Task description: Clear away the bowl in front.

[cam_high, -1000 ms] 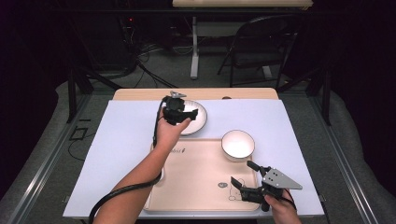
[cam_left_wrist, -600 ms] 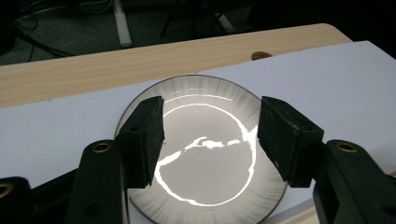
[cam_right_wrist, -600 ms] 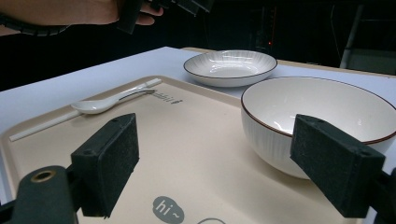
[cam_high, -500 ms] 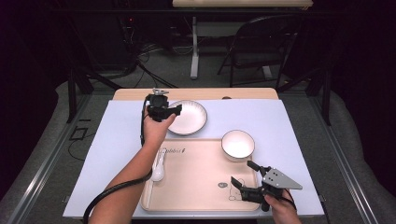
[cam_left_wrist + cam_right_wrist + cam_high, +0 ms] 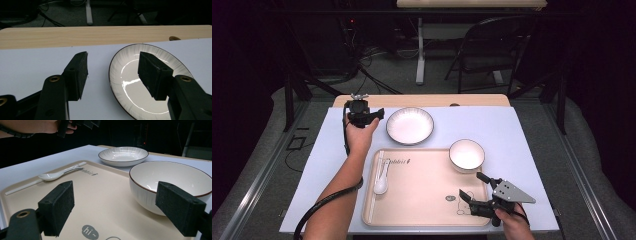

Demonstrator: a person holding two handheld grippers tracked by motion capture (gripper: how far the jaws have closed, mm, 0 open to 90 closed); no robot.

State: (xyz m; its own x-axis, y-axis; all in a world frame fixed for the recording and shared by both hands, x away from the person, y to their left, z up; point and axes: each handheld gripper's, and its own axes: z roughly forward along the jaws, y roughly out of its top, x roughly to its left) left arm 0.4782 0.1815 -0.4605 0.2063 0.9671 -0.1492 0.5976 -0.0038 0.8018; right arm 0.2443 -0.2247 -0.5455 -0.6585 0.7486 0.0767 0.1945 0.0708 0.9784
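Plate (image 5: 410,125) sits upper centre of the high view, on the white sheet (image 5: 522,130), just above the tray (image 5: 427,200) and off it. In the left gripper view its left rim lies between your two pads, the right pad over the plate's inner face, but nothing is touching yet. Left gripper (image 5: 371,116) hovers just left of the plate, upper left of centre, jaws spread and empty.

Step in hand looks like the approach for a rim grab on the plate. Next move calls for dropping the jaws so one pad goes under the rim's edge and the other inside, then closing. The rim is low and glazed, so expect slip if you pinch too shallow.

Bowl (image 5: 467,155) stands on the tray's upper right corner. Spoon (image 5: 382,180) and chopsticks (image 5: 373,192) lie along the tray's left side.

Right gripper (image 5: 473,194) hangs at lower right over the tray, jaws spread, nothing in them, bowl just ahead.
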